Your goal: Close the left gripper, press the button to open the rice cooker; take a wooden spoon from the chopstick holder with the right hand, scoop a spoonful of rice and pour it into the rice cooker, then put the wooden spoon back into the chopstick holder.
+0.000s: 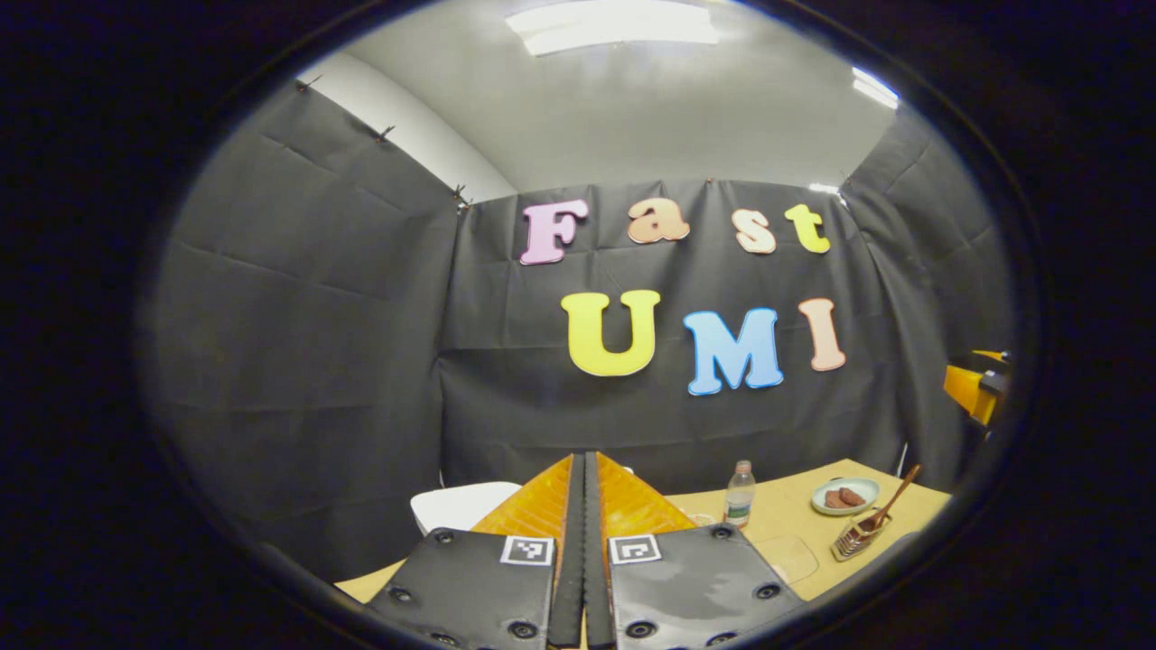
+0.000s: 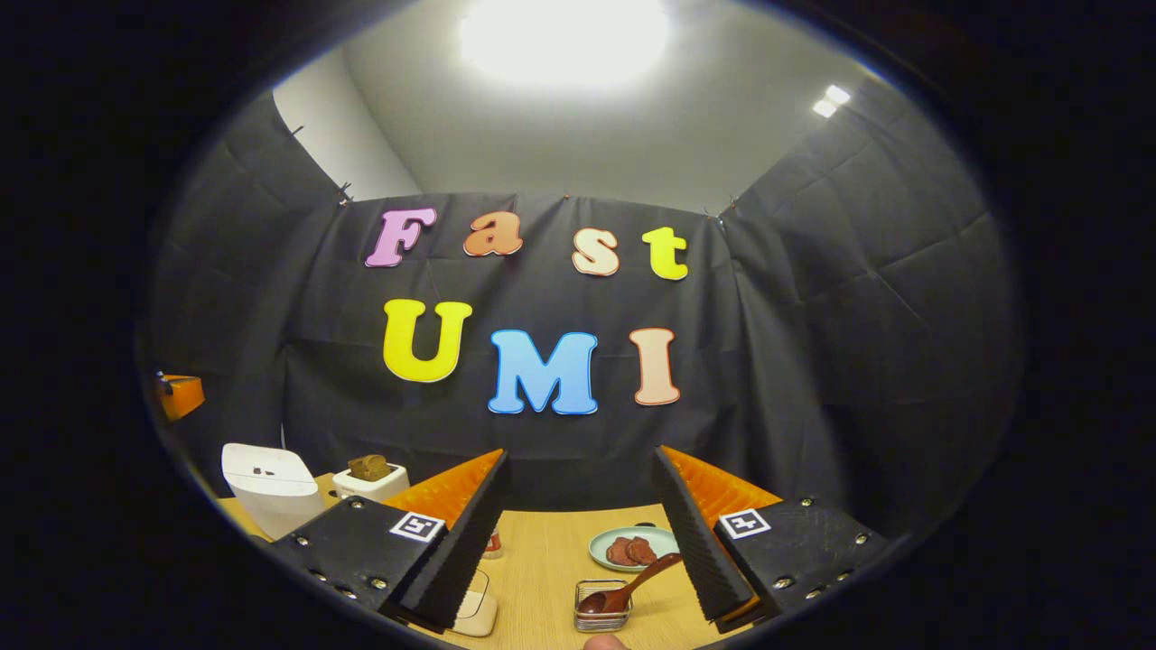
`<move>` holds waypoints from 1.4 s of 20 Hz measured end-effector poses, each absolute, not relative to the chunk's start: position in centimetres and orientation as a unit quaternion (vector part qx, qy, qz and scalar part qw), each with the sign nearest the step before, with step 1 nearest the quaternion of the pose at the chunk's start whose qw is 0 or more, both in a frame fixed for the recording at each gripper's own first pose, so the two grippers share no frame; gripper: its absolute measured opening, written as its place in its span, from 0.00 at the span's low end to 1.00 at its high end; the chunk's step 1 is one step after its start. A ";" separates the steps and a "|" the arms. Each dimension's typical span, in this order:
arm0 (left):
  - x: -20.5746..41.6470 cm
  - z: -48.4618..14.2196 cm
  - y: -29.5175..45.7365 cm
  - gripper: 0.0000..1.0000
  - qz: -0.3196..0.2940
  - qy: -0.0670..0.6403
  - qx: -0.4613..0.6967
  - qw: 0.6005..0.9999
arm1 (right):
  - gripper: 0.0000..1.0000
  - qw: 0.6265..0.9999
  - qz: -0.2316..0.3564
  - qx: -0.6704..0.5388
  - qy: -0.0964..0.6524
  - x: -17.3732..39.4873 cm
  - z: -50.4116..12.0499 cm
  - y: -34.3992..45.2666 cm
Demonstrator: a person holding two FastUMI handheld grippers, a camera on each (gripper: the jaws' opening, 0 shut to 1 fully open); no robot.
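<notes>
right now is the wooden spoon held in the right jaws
No, the wooden spoon rests in its holder while the right gripper stands open.

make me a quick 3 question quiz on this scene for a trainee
1. True or false: the left claw is shut.
2. Where does the wooden spoon rest? A in the chopstick holder B on the plate C in the right claw
3. Fill in: the rice cooker lid is ___.

Key: 1 true. 2 A. 3 closed.
</notes>
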State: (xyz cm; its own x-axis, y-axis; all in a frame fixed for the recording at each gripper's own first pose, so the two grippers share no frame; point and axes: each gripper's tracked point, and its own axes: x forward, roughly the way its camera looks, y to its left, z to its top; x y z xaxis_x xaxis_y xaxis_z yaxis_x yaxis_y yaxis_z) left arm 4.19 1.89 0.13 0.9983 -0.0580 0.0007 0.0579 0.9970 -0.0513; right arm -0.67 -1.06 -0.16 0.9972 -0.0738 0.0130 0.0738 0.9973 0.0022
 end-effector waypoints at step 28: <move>21.5 -21.2 9.9 0.09 -0.053 0.183 -0.078 0.979 | 0.95 0.989 -0.140 -0.050 0.024 -3.9 -0.9 1.3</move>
State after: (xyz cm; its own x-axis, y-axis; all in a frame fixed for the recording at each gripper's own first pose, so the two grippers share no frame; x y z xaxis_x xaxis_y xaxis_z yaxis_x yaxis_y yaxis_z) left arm 21.52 9.90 -21.19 0.9278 -0.1314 -0.3491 0.0742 0.9822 -0.1724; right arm -3.86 1.34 -0.95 0.9596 -0.2794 -0.0339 0.2746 0.9557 -0.1062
